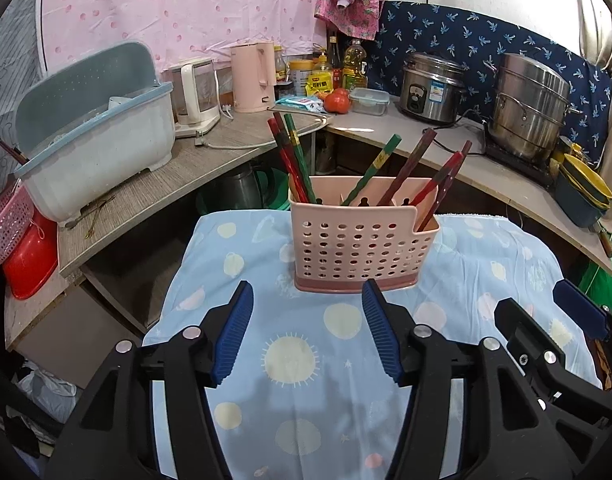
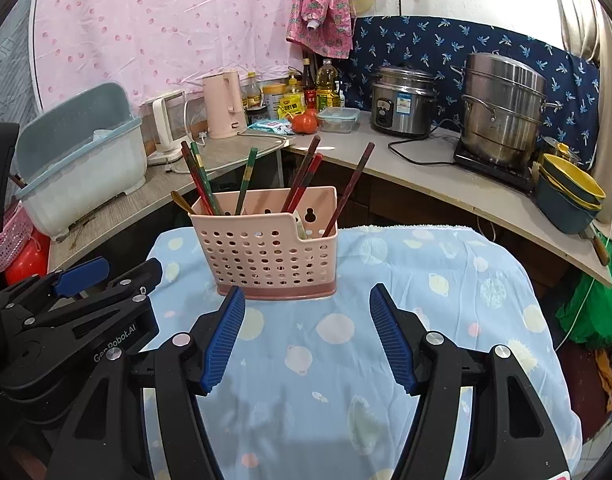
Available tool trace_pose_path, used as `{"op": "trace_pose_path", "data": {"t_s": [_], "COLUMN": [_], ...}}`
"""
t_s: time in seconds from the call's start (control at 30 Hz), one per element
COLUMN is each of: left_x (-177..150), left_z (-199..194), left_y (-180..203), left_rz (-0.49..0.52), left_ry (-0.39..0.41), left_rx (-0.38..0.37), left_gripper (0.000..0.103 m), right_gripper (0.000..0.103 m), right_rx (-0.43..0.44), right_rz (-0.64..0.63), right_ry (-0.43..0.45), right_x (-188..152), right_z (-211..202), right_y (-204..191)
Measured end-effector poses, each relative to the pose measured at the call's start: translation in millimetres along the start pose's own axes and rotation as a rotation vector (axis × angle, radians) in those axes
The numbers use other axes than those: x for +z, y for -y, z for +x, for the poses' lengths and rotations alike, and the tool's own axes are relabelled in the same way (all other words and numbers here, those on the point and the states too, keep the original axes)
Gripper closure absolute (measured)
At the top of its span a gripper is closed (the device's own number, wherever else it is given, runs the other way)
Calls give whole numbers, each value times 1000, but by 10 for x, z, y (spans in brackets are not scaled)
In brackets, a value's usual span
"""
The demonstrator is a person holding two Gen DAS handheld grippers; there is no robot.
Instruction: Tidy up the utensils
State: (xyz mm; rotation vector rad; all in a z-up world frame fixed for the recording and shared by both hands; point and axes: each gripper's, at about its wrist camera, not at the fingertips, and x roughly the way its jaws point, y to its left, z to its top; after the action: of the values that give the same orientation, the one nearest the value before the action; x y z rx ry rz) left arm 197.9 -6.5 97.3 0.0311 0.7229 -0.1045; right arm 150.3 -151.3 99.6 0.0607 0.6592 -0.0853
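A pink perforated utensil holder (image 1: 359,246) stands upright on a small table covered with a light blue cloth (image 1: 302,360); it also shows in the right wrist view (image 2: 272,256). Several red, green and brown chopsticks (image 1: 296,160) stand in it, leaning left and right; they show in the right wrist view (image 2: 302,178) too. A spoon handle (image 2: 182,202) pokes out at its left. My left gripper (image 1: 306,300) is open and empty, just in front of the holder. My right gripper (image 2: 306,308) is open and empty, in front of the holder's right part.
A grey-blue dish drainer (image 1: 102,140) sits on the left counter, with a pink basket (image 1: 6,228) and red basin (image 1: 30,264) beside it. Kettles (image 1: 252,78), bottles, a tomato (image 1: 337,101), a rice cooker (image 1: 429,90), a steel steamer pot (image 1: 529,104) and stacked bowls (image 1: 583,196) line the counters behind.
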Motion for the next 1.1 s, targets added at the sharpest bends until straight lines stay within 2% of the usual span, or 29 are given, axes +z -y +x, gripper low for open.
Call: {"op": "trace_pose_path", "data": {"t_s": [0.1, 0.37, 0.53, 0.67, 0.77, 0.83, 1.1], "left_x": [-41, -101, -129, -157, -172, -183, -223], "left_z": [-18, -38, -33, -34, -39, -46, -64], "left_y": [-8, 2, 6, -2, -6, -13, -6], "left_rz": [-4, -4, -3, -3, -3, -4, 1], "left_ry": [2, -6, -7, -9, -10, -10, -12], "left_rx": [4, 10, 31, 38, 48, 49, 40], "left_gripper": [41, 35, 25, 23, 17, 14, 9], "right_gripper": [40, 33, 30, 27, 25, 20, 18], "right_rx": [4, -23, -34, -34, -29, -24, -48], "right_rz": [7, 7, 22, 27, 38, 52, 42], "right_ry": [-2, 5, -2, -8, -20, -31, -24], "right_x": [-27, -99, -149, -177, -200, -214, -239], "right_z": [-15, -48, -51, -43, -38, -31, -52], "right_y": [17, 48, 86, 122, 152, 188, 230]}}
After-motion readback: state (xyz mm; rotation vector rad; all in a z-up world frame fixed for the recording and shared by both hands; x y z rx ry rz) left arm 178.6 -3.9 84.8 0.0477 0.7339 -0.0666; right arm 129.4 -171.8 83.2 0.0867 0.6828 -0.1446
